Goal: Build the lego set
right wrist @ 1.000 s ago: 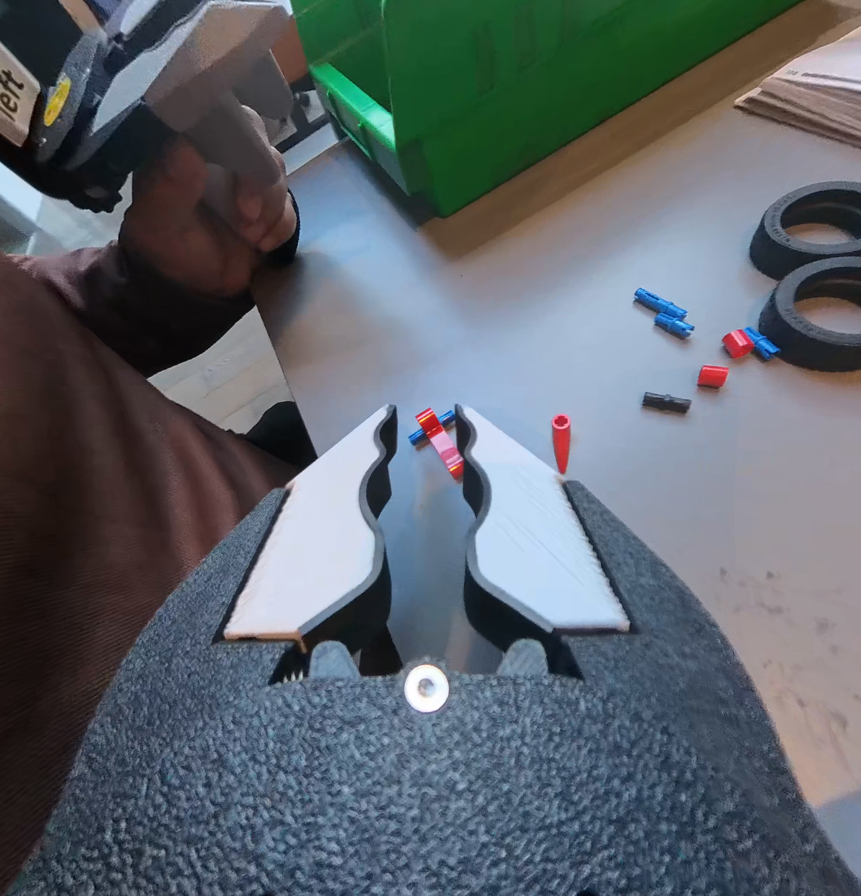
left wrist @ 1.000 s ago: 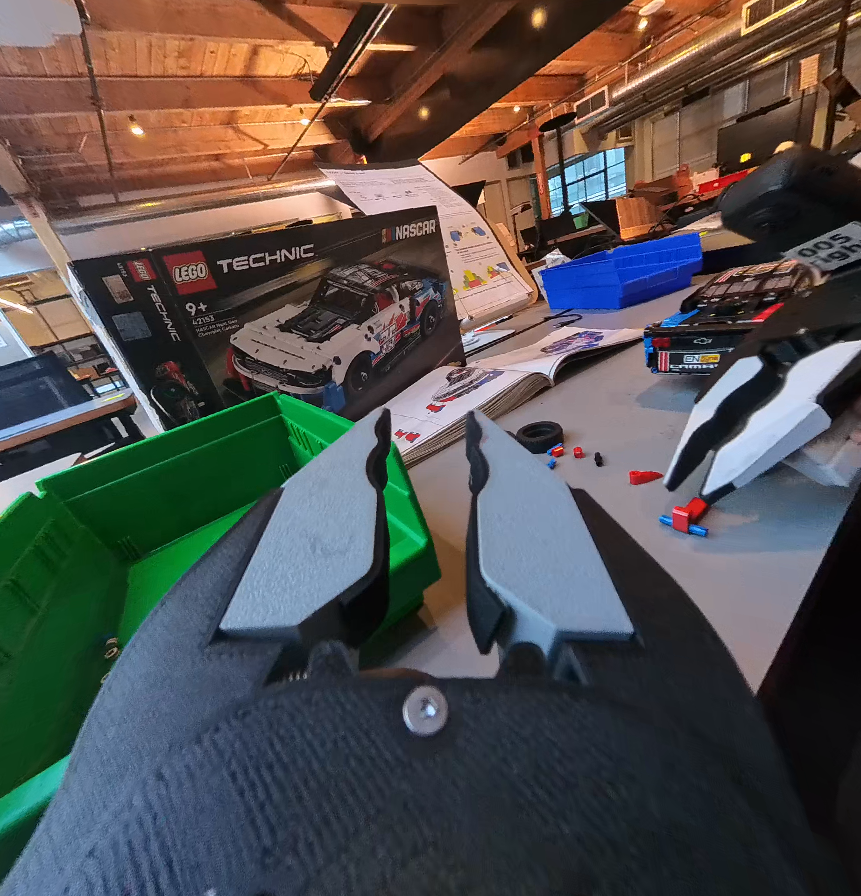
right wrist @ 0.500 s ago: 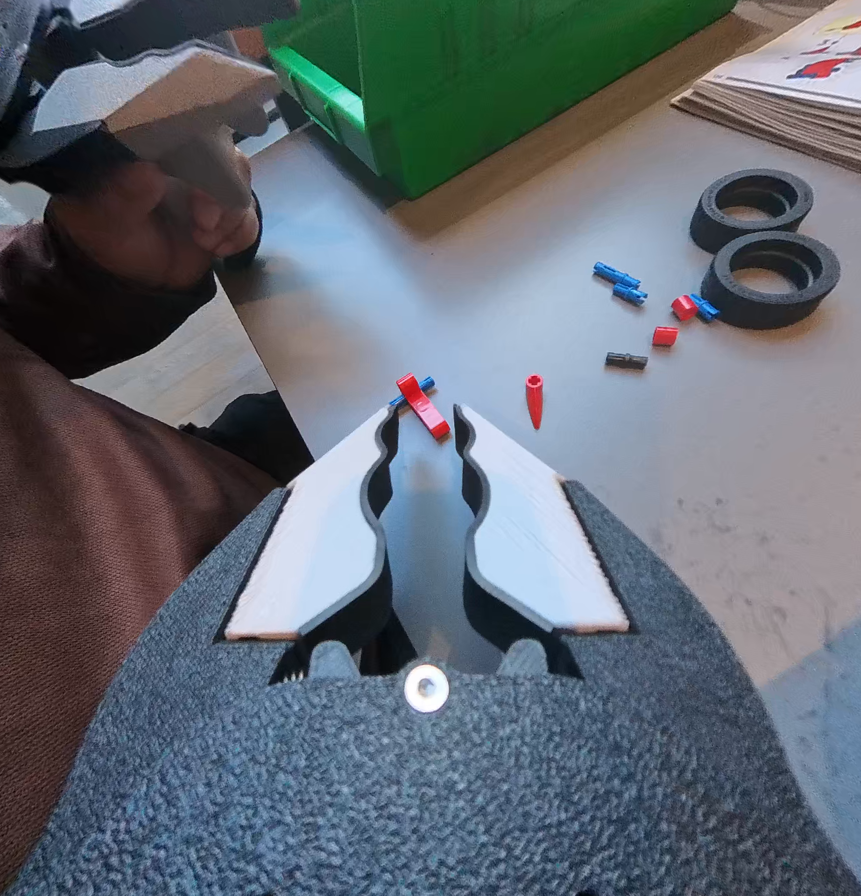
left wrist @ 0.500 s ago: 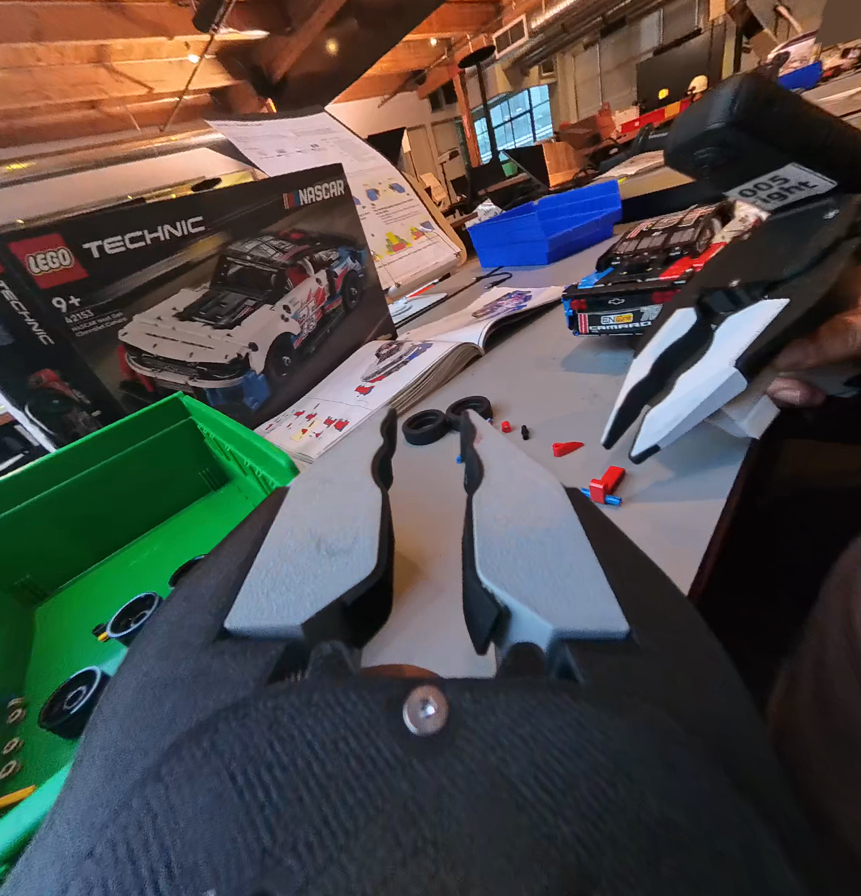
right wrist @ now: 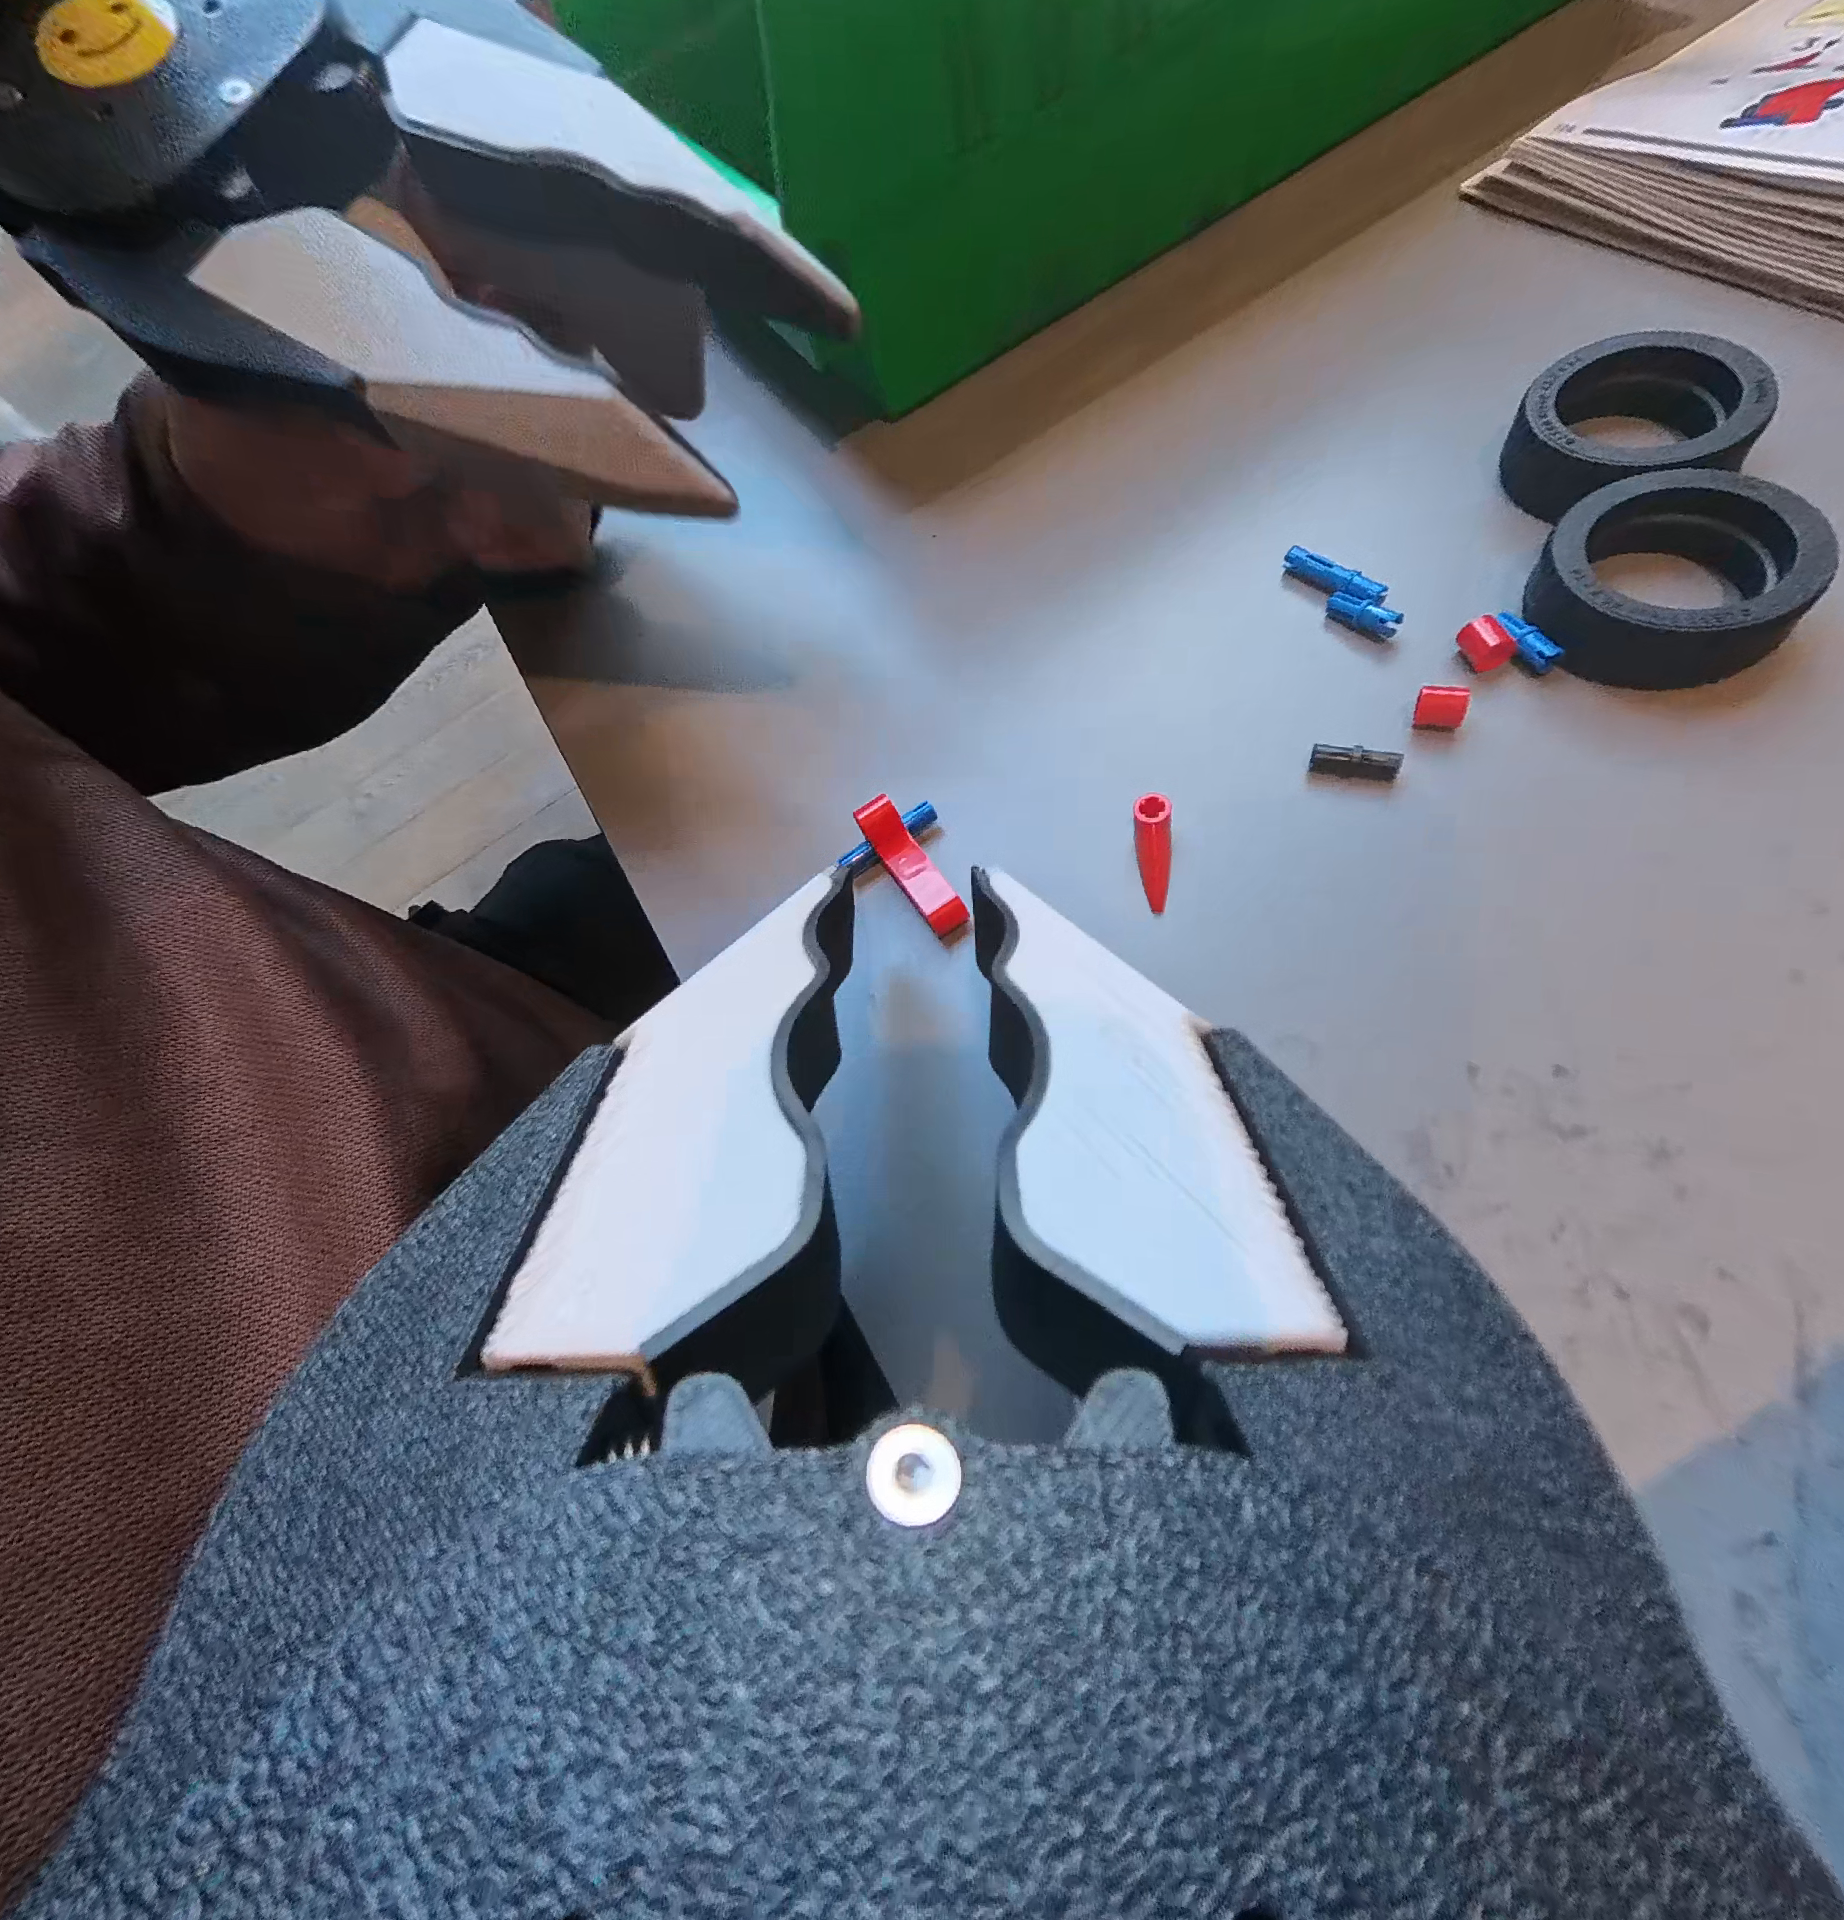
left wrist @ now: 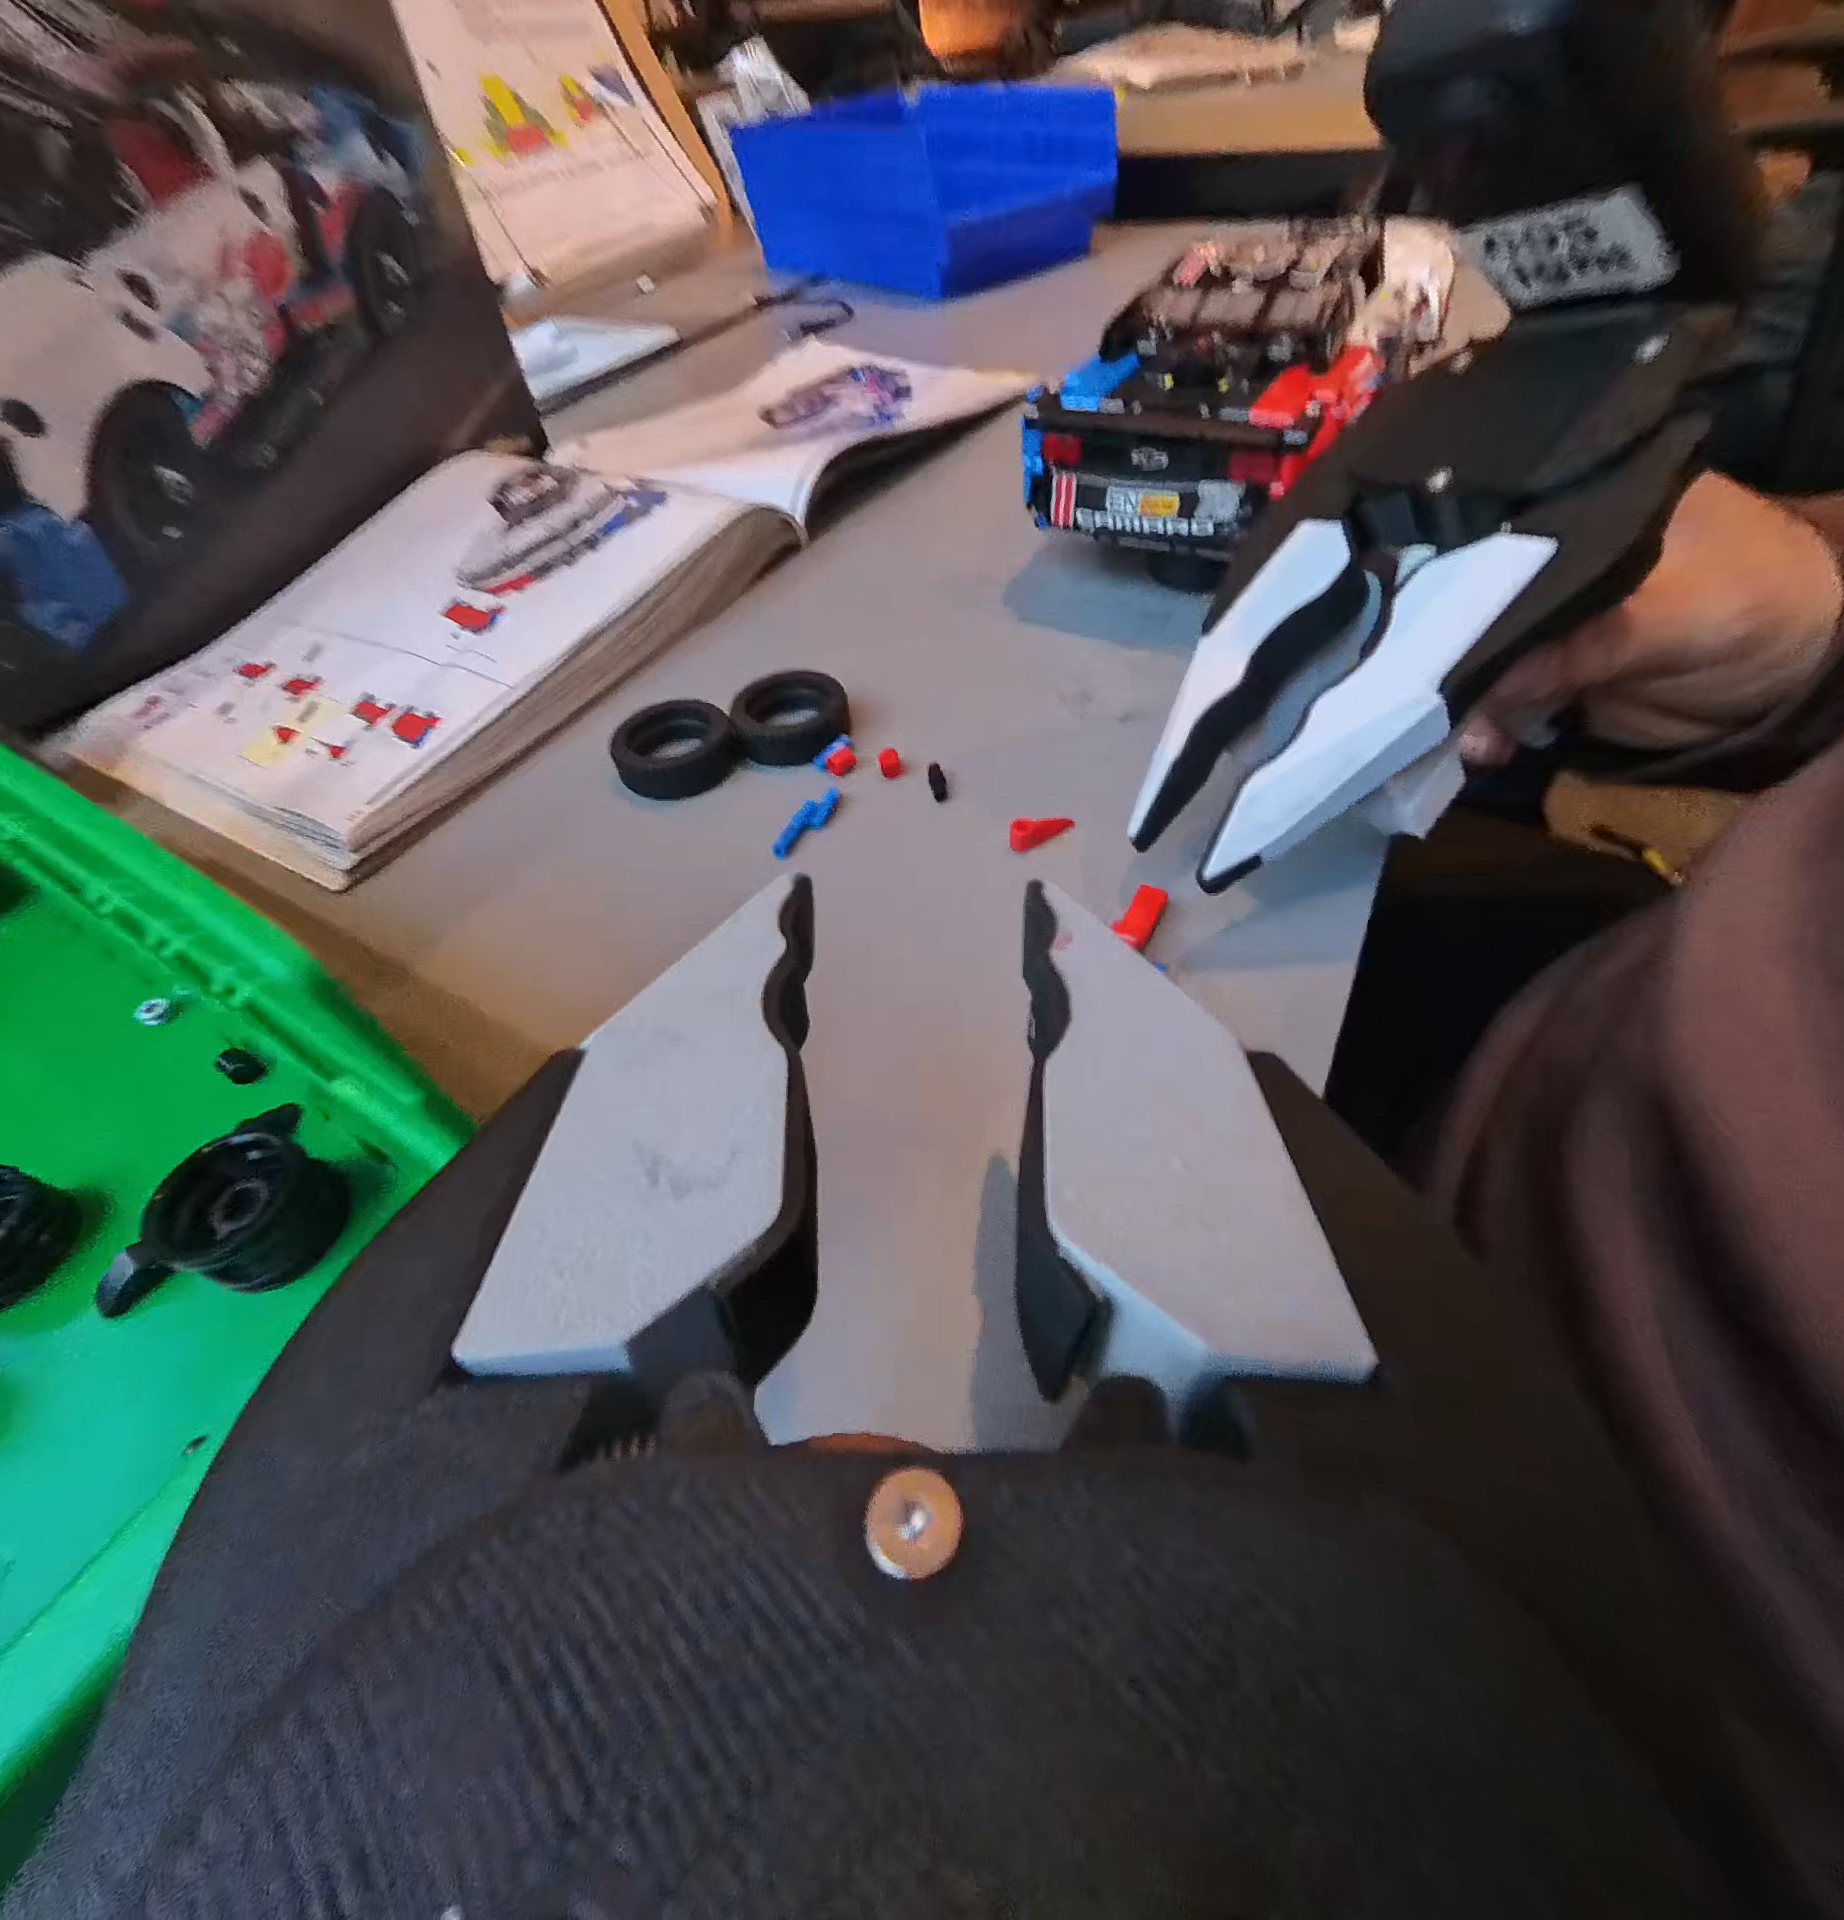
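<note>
Red lever piece (right wrist: 913,868) lies near the table edge (right wrist: 554,717). Right gripper (right wrist: 910,883) (fingers spread, empty) hovers just behind it; left gripper (left wrist: 913,904), fingers spread, hovers alongside.

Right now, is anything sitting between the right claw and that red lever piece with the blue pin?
Nothing visible. The right claw is open, and the red lever piece lies on bare table just past its tips; the red cone lies off to the side.
</note>
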`<state>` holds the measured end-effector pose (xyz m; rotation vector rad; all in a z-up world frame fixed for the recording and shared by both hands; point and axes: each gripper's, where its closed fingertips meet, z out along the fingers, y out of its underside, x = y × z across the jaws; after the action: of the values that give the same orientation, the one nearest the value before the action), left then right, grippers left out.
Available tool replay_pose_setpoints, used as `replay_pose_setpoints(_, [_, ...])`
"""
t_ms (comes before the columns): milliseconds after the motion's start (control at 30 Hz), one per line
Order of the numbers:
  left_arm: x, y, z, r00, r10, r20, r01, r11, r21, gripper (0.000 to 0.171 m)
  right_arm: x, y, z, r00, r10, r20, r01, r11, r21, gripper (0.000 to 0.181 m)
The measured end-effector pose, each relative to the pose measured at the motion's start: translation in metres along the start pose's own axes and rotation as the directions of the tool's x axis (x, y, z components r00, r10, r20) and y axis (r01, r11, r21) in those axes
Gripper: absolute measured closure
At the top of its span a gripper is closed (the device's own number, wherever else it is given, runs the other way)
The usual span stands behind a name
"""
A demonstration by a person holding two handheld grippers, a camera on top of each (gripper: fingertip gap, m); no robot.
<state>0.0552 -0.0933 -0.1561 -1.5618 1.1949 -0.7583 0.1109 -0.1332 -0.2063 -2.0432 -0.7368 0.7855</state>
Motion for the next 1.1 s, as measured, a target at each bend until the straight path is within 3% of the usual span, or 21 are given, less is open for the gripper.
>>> replay_pose_setpoints(133, [0.006,0.013,0.011,0.999,0.013,-0.037,-0.017,0.994,-0.105,0.132,0.000,-0.001,-0.001,1.000,-0.007,-0.010,0.007,1.000,0.008,0.160])
replay_pose_setpoints(200, [0.012,0.009,0.014,0.998,0.012,-0.062,-0.017,0.996,-0.089,0.140,0.000,-0.002,-0.001,1.000,-0.018,-0.018,0.018,1.000,0.012,0.160])
replay_pose_setpoints(333, [0.022,0.009,0.023,0.993,-0.014,-0.113,0.002,0.994,-0.113,0.138,0.002,-0.009,-0.006,0.998,-0.037,-0.060,0.038,0.999,0.014,0.163])
replay_pose_setpoints(533, [0.031,0.022,0.032,0.985,-0.004,-0.170,-0.032,0.977,-0.212,0.133,0.031,-0.064,-0.018,0.972,-0.133,-0.193,0.135,0.991,0.000,0.167])
replay_pose_setpoints(667, [0.028,0.019,0.030,0.986,-0.024,-0.166,-0.008,0.982,-0.186,0.134,0.057,-0.079,0.005,0.936,-0.278,-0.217,0.236,0.951,-0.201,0.167])
replay_pose_setpoints(867, [0.021,0.007,0.021,0.989,-0.049,-0.138,0.036,0.995,-0.091,0.136,0.083,-0.060,0.048,0.858,-0.498,-0.129,0.373,0.775,-0.510,0.167])
replay_pose_setpoints(933, [0.023,0.006,0.018,0.986,-0.051,-0.158,0.038,0.996,-0.082,0.136,0.088,-0.053,0.054,0.832,-0.544,-0.111,0.399,0.724,-0.562,0.167])
replay_pose_setpoints(1100, [0.025,0.002,0.014,0.982,-0.057,-0.181,0.049,0.998,-0.049,0.136,0.095,-0.046,0.059,0.839,-0.536,-0.098,0.376,0.699,-0.608,0.167])
